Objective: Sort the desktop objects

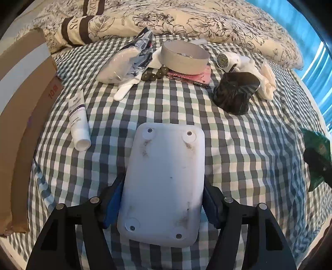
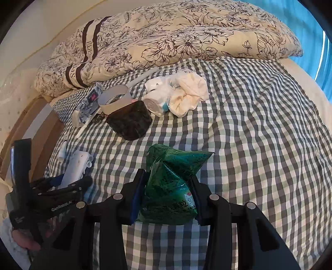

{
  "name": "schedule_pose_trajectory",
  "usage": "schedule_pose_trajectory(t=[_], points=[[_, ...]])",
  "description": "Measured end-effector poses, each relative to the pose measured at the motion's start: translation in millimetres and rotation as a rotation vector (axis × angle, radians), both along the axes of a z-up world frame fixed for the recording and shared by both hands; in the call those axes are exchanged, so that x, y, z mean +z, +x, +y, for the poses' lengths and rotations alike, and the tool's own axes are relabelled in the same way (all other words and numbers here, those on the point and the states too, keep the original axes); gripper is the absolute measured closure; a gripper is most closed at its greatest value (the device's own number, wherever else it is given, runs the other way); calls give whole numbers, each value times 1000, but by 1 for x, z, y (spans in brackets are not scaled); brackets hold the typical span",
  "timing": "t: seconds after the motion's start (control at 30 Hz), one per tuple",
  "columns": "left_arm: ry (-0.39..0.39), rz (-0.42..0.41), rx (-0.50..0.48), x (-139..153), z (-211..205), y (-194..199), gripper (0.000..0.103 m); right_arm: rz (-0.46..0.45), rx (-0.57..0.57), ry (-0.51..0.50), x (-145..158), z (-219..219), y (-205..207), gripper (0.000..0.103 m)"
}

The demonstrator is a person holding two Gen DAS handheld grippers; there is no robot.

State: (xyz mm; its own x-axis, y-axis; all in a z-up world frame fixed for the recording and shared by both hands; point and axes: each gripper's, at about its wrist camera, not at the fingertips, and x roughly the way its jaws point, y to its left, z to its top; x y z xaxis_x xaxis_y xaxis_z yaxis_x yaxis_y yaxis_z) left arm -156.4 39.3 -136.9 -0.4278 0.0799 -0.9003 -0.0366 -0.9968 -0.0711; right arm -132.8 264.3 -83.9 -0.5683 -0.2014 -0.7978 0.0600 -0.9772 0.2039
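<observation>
I am gripping a flat white plastic box (image 1: 166,182) in my left tongs (image 1: 164,205) and a crinkled green foil packet (image 2: 170,191) in my right tongs (image 2: 166,199), while the black glossy pot (image 1: 235,92), white tube (image 1: 78,118) and grey round tin (image 1: 184,57) are waiting unsorted on the checked bed (image 1: 249,155).

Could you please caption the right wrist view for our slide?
Right gripper clamps a green packet above the checked sheet.

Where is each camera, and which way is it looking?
Left wrist: sits on the left gripper, facing along its fingers over the checked bedsheet toward the floral quilt; its fingers clamp a white flat device.
Right wrist: sits on the right gripper, facing the same way; its fingers clamp a green packet, and the left gripper shows at its left.
Shared: the black container, grey round box and quilt.
</observation>
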Motion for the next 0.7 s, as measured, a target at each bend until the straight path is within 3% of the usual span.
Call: schedule_pose_trajectory(t=[0.13,0.43,0.47,0.57,0.7], points=[[60,12,13,10,-11,7,35,8,3,-4,2,1,3,63],[11,54,19,33,-15,19,39,38,24,-8,16,-9,12,63],[6,59,24,34,-16,17,40,41,25,-9,18,-9,13,63],[8,57,51,30,-25,6,69,42,29,-12,20,-10,15,63],[32,25,90,19,-44,-5,69,34,27,-21,18,-9,16,63]])
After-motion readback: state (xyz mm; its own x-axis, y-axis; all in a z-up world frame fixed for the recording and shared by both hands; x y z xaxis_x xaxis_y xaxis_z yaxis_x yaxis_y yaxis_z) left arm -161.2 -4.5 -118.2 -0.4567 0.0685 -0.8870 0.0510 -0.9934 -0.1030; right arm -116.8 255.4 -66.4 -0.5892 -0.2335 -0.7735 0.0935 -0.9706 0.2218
